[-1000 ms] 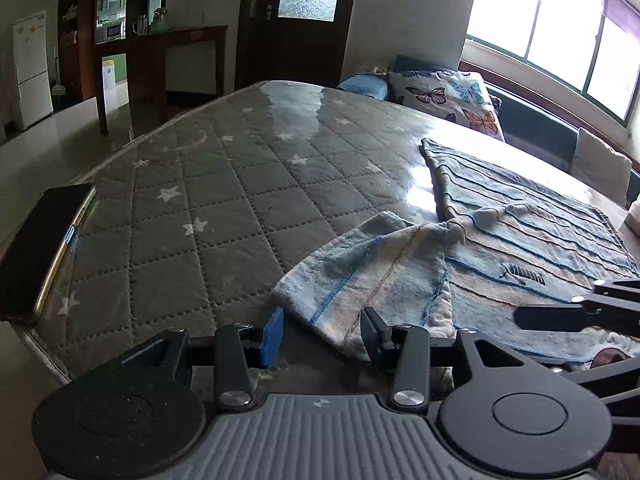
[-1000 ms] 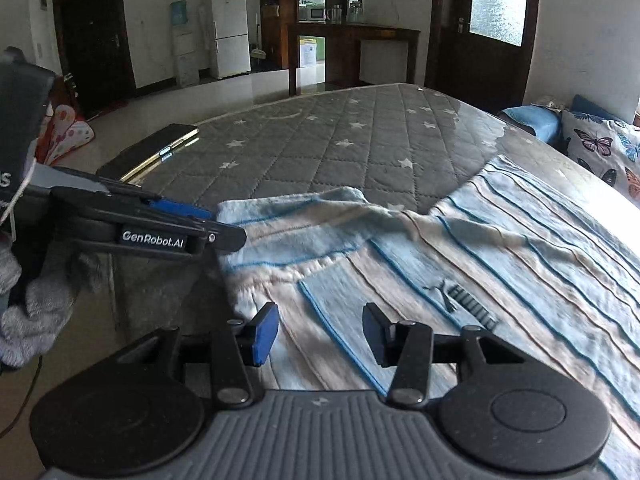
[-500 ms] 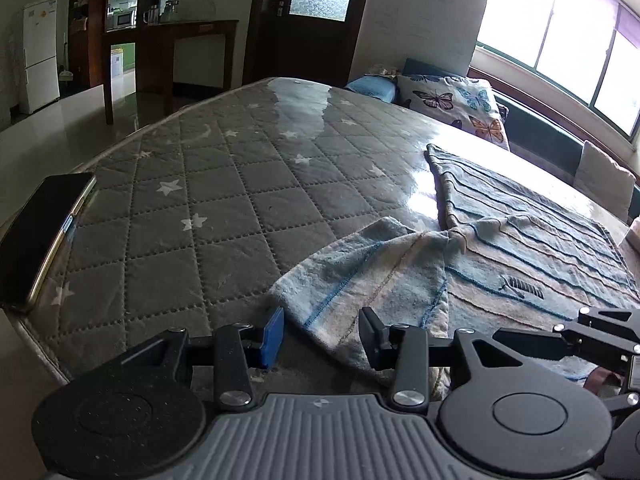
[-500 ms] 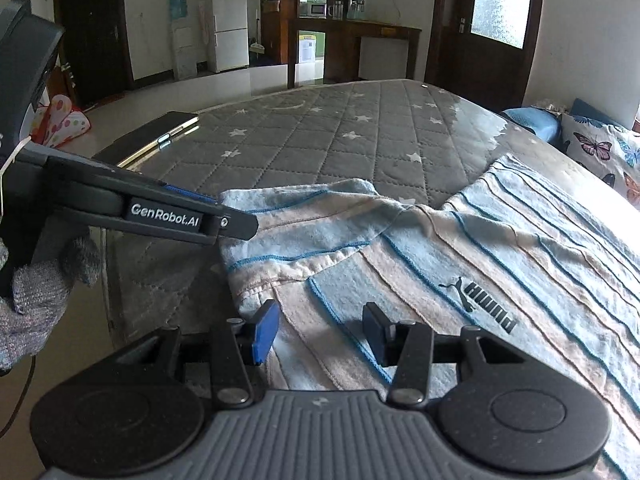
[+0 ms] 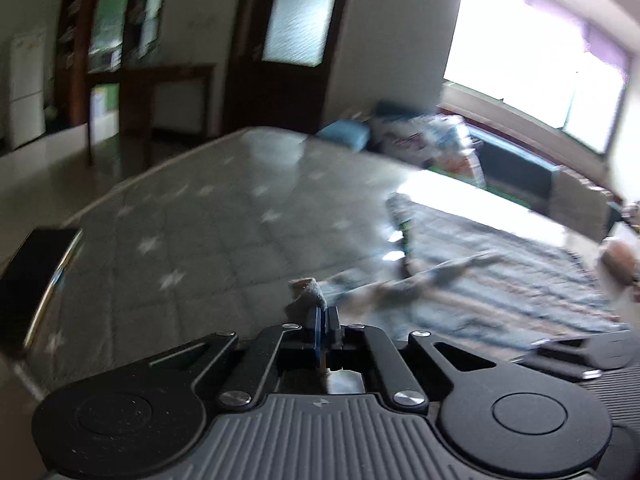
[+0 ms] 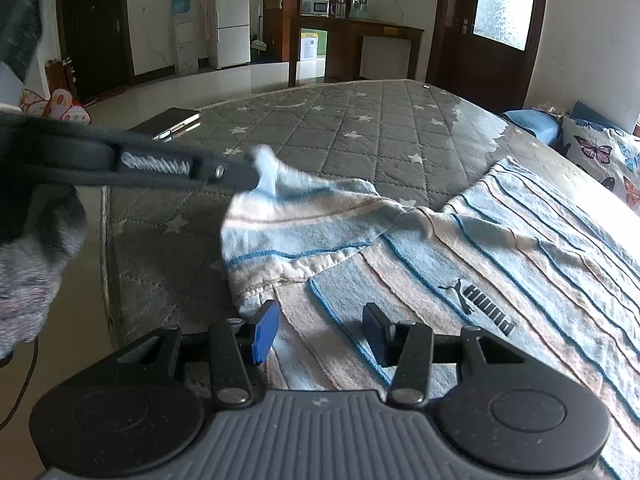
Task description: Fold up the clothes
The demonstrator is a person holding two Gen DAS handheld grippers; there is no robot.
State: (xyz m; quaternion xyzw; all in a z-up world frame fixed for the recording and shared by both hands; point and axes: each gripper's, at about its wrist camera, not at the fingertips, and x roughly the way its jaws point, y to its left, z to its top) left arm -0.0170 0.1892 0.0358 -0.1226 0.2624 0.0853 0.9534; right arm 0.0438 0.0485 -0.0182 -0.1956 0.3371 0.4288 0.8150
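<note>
A light blue and peach striped shirt (image 6: 500, 240) with a dark logo lies spread on the grey star-quilted mattress (image 6: 360, 132). My left gripper (image 5: 323, 316) is shut on the end of the shirt's sleeve (image 5: 308, 290) and lifts it off the mattress; it also shows in the right wrist view (image 6: 256, 178), pinching the pale sleeve tip (image 6: 268, 164). My right gripper (image 6: 318, 330) is open and empty, hovering low over the shirt's near hem beside the sleeve. The left wrist view is motion-blurred.
A dark phone (image 6: 168, 122) lies at the mattress's near-left corner, also in the left wrist view (image 5: 28, 280). Butterfly-print pillows (image 6: 600, 156) sit at the far right. The mattress edge (image 6: 106, 280) drops to the floor at the left.
My left gripper has closed on the sleeve end and pulled it up and leftwards, with fast motion. My right gripper stays open and has shifted slightly closer over the hem.
</note>
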